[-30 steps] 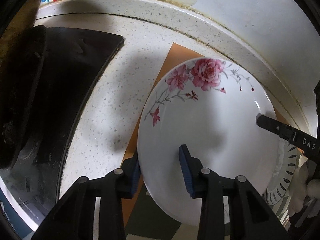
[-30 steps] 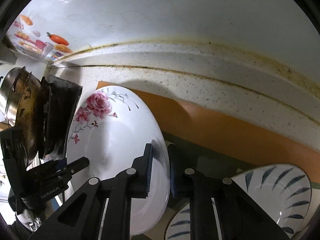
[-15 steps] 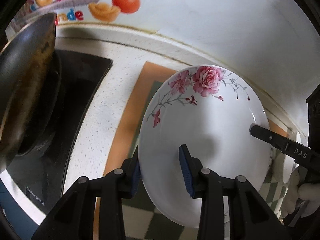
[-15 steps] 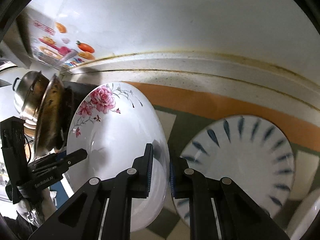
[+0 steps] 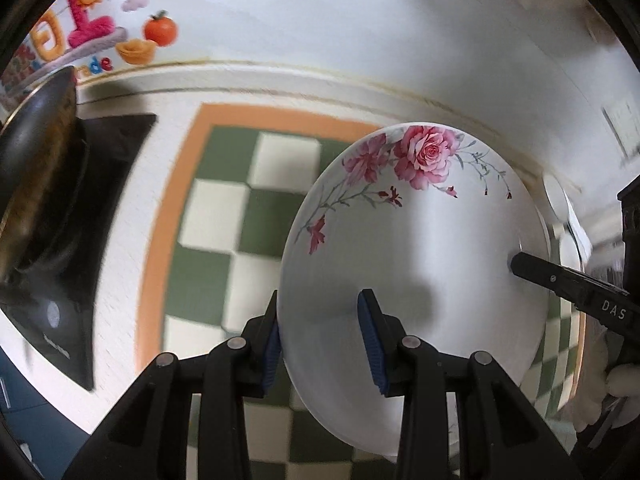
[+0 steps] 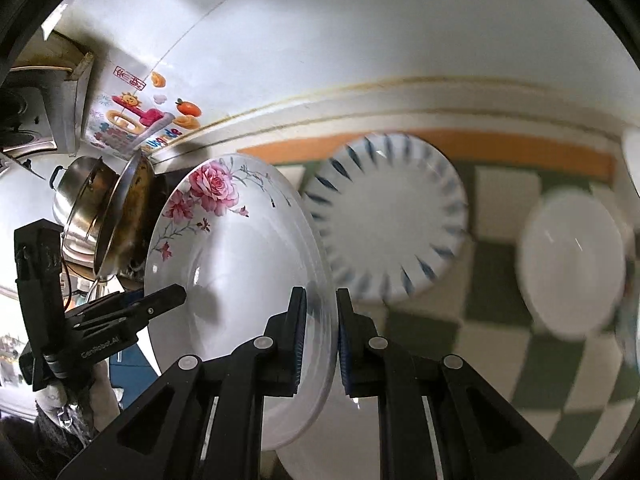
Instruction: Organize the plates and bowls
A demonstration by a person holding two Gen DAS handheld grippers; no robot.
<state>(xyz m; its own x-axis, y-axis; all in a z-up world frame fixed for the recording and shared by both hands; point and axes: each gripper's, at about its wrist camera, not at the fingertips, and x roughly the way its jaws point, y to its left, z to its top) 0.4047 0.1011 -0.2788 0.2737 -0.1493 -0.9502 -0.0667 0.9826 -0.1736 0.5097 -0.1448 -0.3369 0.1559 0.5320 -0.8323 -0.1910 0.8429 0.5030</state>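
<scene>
A white plate with pink roses [image 5: 416, 240] is held tilted in the air by both grippers. My left gripper [image 5: 320, 340] straddles its left rim, one pad behind and one on its face. My right gripper [image 6: 320, 332] is shut on the opposite rim; the plate [image 6: 236, 256] fills the left of that view. The right gripper's finger [image 5: 568, 284] shows at the plate's right edge in the left wrist view. Below lie a white plate with blue leaf marks [image 6: 392, 216] and a plain white bowl [image 6: 572, 264].
A green and cream checkered mat with an orange border [image 5: 228, 208] covers the counter. A black stove with a dark pan [image 5: 44, 184] stands at the left, with a steel pot [image 6: 84, 208] behind. A white wall with stickers [image 5: 100, 36] runs along the back.
Both grippers have lifted the rose plate up and carried it to the right, off the orange mat edge. The blue-leaf plate and the white bowl have come into the right wrist view.
</scene>
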